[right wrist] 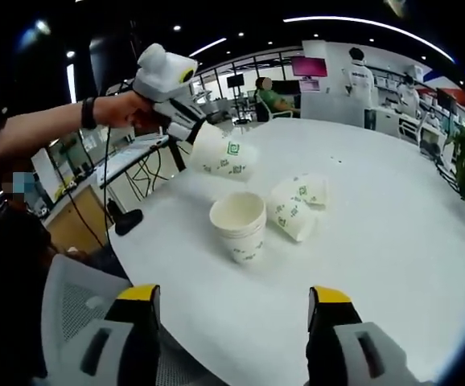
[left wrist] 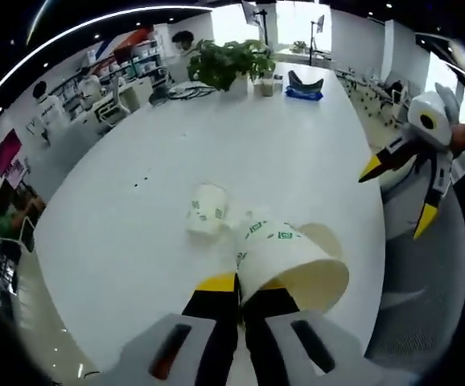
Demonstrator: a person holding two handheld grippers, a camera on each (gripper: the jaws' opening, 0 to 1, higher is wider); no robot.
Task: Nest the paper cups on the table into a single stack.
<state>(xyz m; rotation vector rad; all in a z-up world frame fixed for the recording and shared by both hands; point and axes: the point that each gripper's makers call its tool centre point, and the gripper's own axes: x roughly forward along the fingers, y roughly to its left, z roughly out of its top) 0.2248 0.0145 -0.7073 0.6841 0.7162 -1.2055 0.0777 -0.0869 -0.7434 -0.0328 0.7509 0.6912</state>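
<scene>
Left gripper point(left wrist: 239, 283) pinching thin white green-printed paper cup point(left wrist: 290, 261) by its wall above round white table point(left wrist: 297, 153); likely crushable (grip lightly near rim); right gripper point(right wrist: 232, 301) spread, empty; upright stack point(right wrist: 239, 223) waiting.

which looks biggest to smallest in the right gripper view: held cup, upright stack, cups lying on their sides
1. Upright stack, nearest the camera.
2. Held cup in the left claw.
3. Cups lying on their sides: each looks smaller, though close to the held cup, so that ranking is unsure.
</scene>
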